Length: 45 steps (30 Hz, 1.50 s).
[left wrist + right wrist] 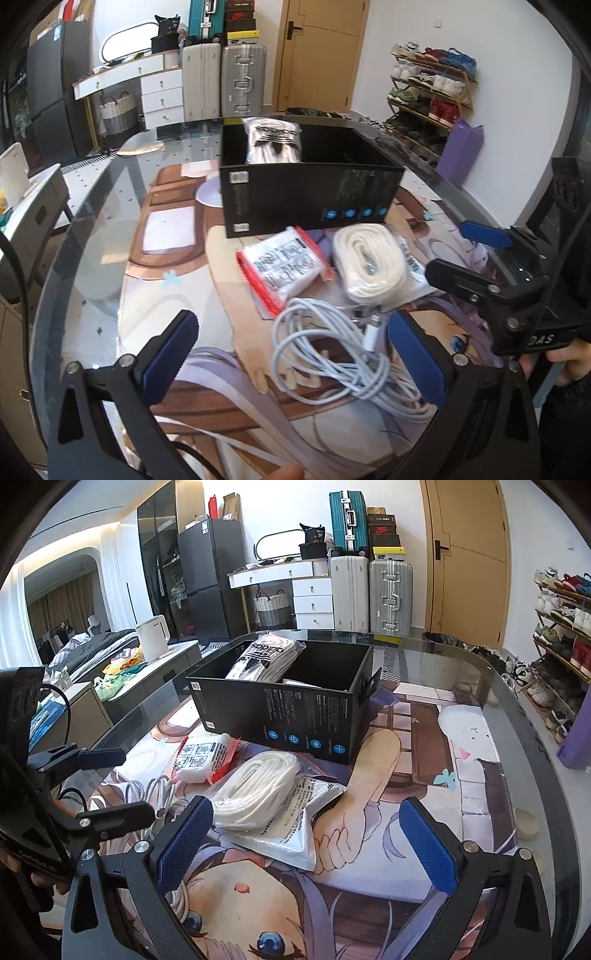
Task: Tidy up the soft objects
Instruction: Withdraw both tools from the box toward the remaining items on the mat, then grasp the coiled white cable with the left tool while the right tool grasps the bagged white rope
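A black open box (310, 199) (288, 709) stands mid-table with a white adidas sock pack (273, 142) (266, 657) inside it. In front of the box lie a red-edged bag of white cloth (284, 266) (205, 757), a white rope coil in a clear bag (373, 266) (258, 790) and a tangled white cable bundle (332, 354) (155, 790). My left gripper (295, 362) (110, 786) is open, its fingers either side of the cable bundle. My right gripper (306, 845) (469, 254) is open just short of the rope bag, holding nothing.
The glass table (92, 236) carries a printed cartoon mat (424, 738). A small round dish (526, 823) sits near the right edge. Beyond the table stand a purple bag (461, 151), a shoe rack (428, 92), suitcases (389, 594) and a white kettle (153, 635).
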Motion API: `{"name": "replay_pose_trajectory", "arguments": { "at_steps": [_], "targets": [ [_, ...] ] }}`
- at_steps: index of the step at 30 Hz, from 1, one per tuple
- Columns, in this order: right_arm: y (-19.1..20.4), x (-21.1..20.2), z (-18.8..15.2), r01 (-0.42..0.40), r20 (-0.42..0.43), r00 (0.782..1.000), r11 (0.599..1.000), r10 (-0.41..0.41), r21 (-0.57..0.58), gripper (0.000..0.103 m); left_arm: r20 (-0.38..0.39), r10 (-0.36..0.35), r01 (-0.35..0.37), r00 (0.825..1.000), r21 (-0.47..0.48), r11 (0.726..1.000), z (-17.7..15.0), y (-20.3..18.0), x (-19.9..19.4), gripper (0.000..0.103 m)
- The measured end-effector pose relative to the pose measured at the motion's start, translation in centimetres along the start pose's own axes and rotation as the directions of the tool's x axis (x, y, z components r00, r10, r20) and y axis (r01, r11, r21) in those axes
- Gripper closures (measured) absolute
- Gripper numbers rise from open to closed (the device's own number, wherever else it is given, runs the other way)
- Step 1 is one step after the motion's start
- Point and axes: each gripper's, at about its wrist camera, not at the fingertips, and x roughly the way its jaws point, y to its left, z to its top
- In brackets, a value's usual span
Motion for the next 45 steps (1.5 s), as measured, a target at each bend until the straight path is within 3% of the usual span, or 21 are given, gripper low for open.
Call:
{"name": "replay_pose_trajectory", "arguments": {
  "at_steps": [17, 19, 26, 45],
  "targets": [
    [0.9, 0.7, 0.1, -0.018, -0.014, 1.0, 1.0, 0.018, -0.026, 0.001, -0.072, 0.002, -0.002, 0.997, 0.006, 1.0, -1.5, -0.7, 1.7, 0.0],
    [1.0, 0.8, 0.1, -0.019, -0.013, 1.0, 0.999, 0.018, -0.027, 0.001, -0.077, -0.011, 0.011, 0.997, 0.004, 1.0, -1.5, -0.5, 1.7, 0.003],
    [1.1, 0.7, 0.0, -0.015, -0.012, 1.0, 1.0, 0.015, -0.026, 0.001, -0.084, -0.097, 0.097, 0.992, 0.003, 0.995, -1.3, -0.9, 1.6, 0.035],
    [2.1, 1.0, 0.3, -0.057, -0.02, 0.998, 0.995, 0.055, -0.076, 0.001, 0.007, -0.086, 0.086, 0.996, -0.001, 0.996, -1.0, 0.2, -1.3, 0.039]
  ]
}}
